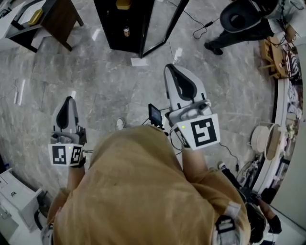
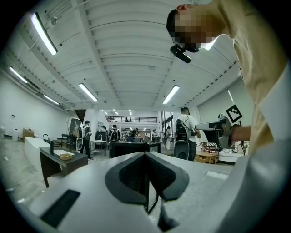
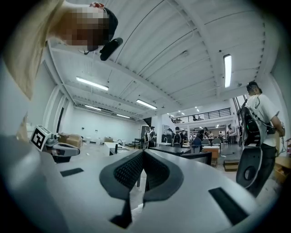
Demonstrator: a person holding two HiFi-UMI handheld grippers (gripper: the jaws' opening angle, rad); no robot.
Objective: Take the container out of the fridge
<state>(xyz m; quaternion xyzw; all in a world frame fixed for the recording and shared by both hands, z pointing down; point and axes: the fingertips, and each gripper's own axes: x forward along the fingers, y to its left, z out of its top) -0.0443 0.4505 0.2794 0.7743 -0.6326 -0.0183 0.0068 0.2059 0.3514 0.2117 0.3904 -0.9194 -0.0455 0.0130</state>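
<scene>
Ahead of both jaws, well apart, stands the black fridge (image 1: 114, 28), door open.
I see the left gripper (image 1: 70, 99) and right gripper (image 1: 171, 67) clenched on nothing; what looks like a yellow container (image 1: 123, 4) shows inside the fridge, far beyond the jaw tips.

Open lab hall, ceiling strip lights (image 2: 43, 34), grey marble floor (image 1: 95, 86), worktables (image 2: 68, 164), mezzanine (image 3: 202, 116)

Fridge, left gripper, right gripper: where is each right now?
fridge (image 1: 109, 28), head view, left side of its dark body.
left gripper (image 1: 69, 100), head view, between its shut fingertips.
right gripper (image 1: 174, 69), head view, between its shut fingertips.
</scene>
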